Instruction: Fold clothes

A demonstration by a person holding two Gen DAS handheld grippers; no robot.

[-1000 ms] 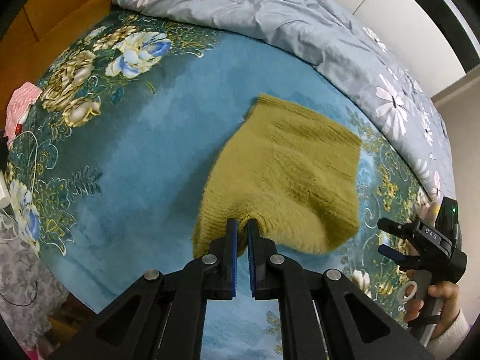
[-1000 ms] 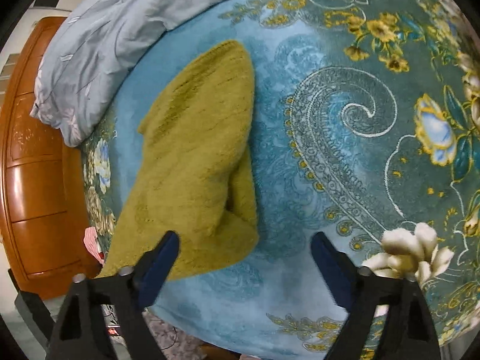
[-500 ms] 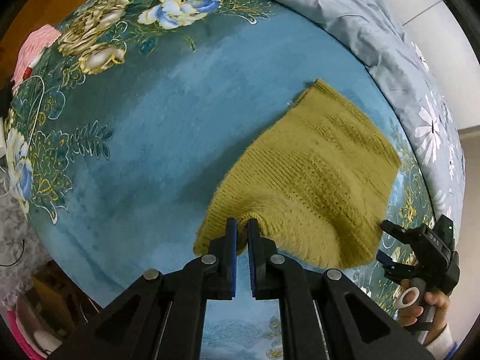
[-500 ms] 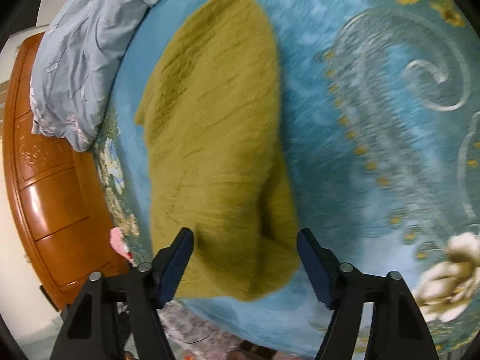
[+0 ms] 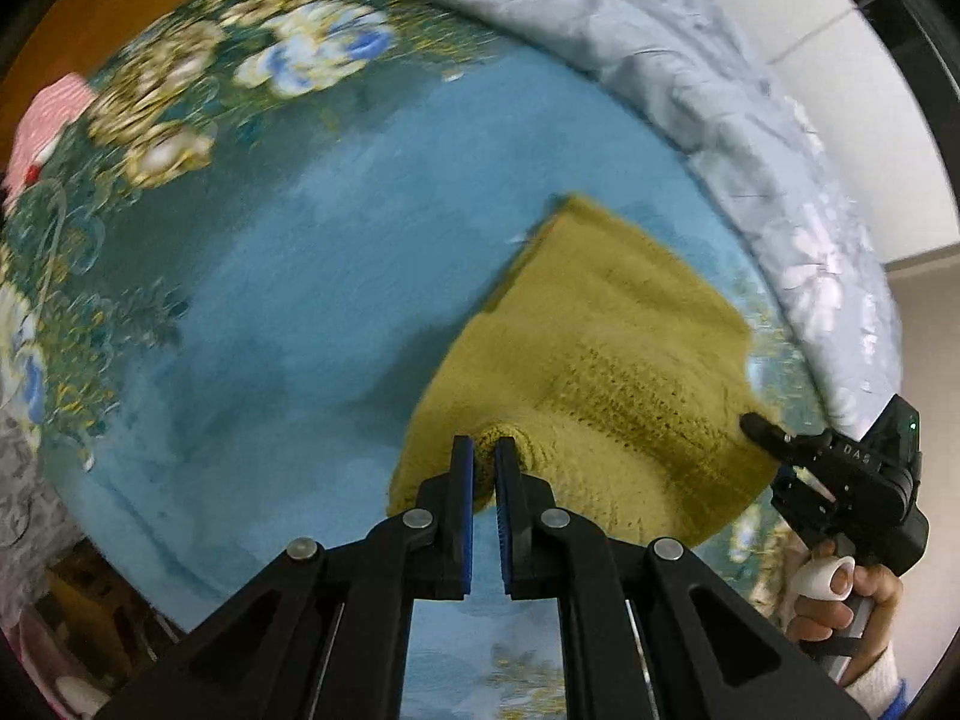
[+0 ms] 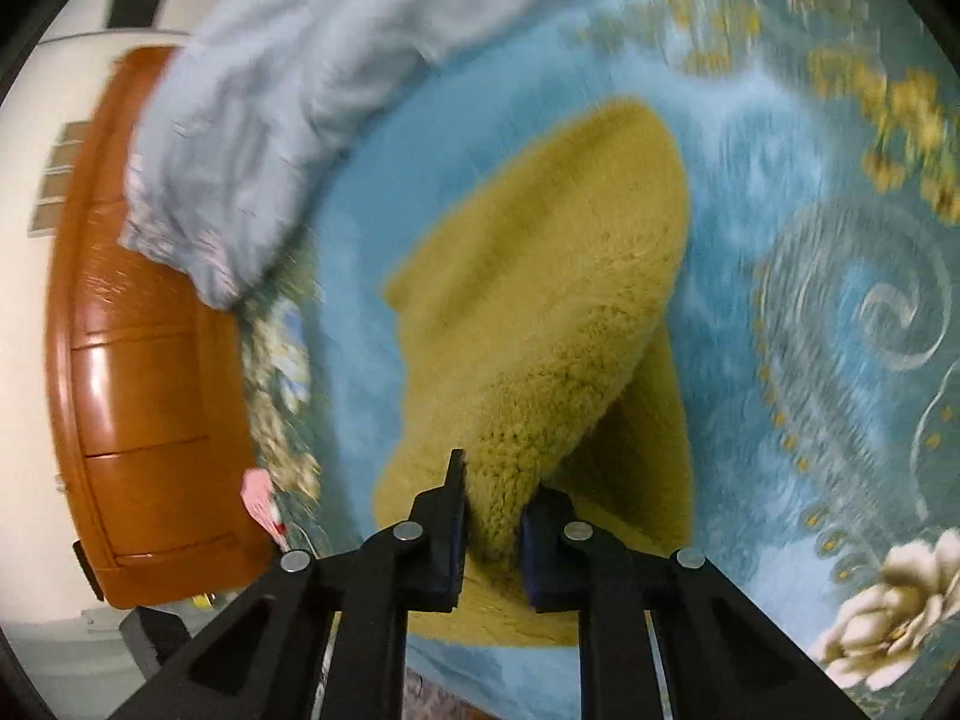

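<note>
A mustard-yellow knitted sweater point(image 5: 618, 360) lies folded on a blue floral bedspread point(image 5: 288, 312). My left gripper point(image 5: 485, 456) is shut on the sweater's near edge, pinching a fold of knit. My right gripper point(image 6: 492, 504) is shut on a thick bunch of the sweater point(image 6: 540, 300) at its near corner and lifts that part off the bed. In the left wrist view the right gripper point(image 5: 774, 444) shows at the right edge, touching the sweater's right corner, held by a hand.
A rumpled grey floral duvet point(image 5: 660, 48) lies along the far side of the bed, also in the right wrist view point(image 6: 270, 90). A wooden cabinet point(image 6: 138, 372) stands past the bed's edge. A pink cloth point(image 5: 48, 114) lies at the left edge.
My right gripper closed from wide open onto the sweater's corner and raised it. My left gripper stayed shut on the near edge while the view shifted.
</note>
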